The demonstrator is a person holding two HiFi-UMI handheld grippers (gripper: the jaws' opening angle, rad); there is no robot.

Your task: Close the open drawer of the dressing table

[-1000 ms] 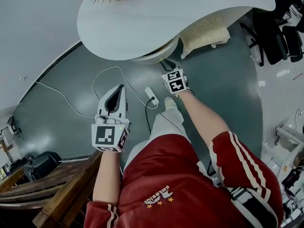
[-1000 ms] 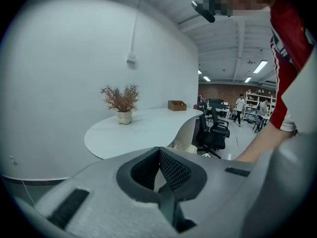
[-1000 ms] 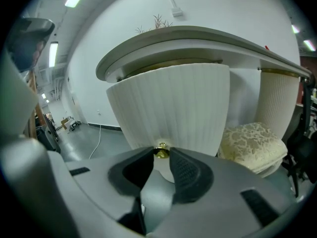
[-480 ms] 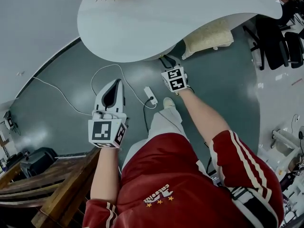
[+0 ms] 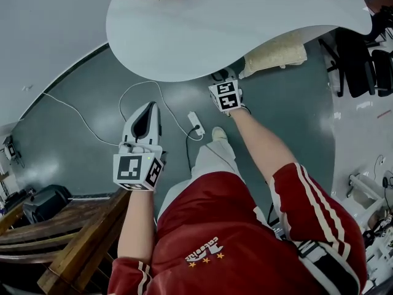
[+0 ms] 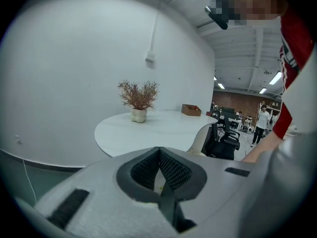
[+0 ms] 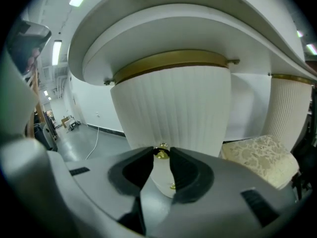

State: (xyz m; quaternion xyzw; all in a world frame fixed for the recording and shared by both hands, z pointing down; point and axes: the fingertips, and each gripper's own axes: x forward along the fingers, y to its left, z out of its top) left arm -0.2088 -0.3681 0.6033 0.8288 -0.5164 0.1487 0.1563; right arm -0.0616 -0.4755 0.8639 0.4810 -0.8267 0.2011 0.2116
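Observation:
The white dressing table (image 5: 233, 23) fills the top of the head view, and its top hides the drawer there. In the right gripper view the drawer is a ribbed white rounded front (image 7: 173, 103) under a gold band, with a small gold knob (image 7: 161, 153). My right gripper (image 7: 161, 155) is shut on that knob, one tip on each side. In the head view the right gripper (image 5: 220, 77) reaches under the table's edge. The left gripper (image 5: 149, 105) hangs over the floor, away from the table, shut with nothing in it; its tips (image 6: 159, 150) meet.
A cream cushioned stool (image 5: 276, 51) stands to the right of the drawer. A power strip (image 5: 196, 123) and white cable lie on the grey floor by my foot. Black office chairs (image 5: 362, 54) are far right, a wooden bench (image 5: 61, 238) lower left. A vase of dried twigs (image 6: 139, 114) stands on the tabletop.
The right gripper has moved toward the table, and the rounded drawer front that stuck out from under the top is now hidden beneath it. The left gripper drifted slightly left.

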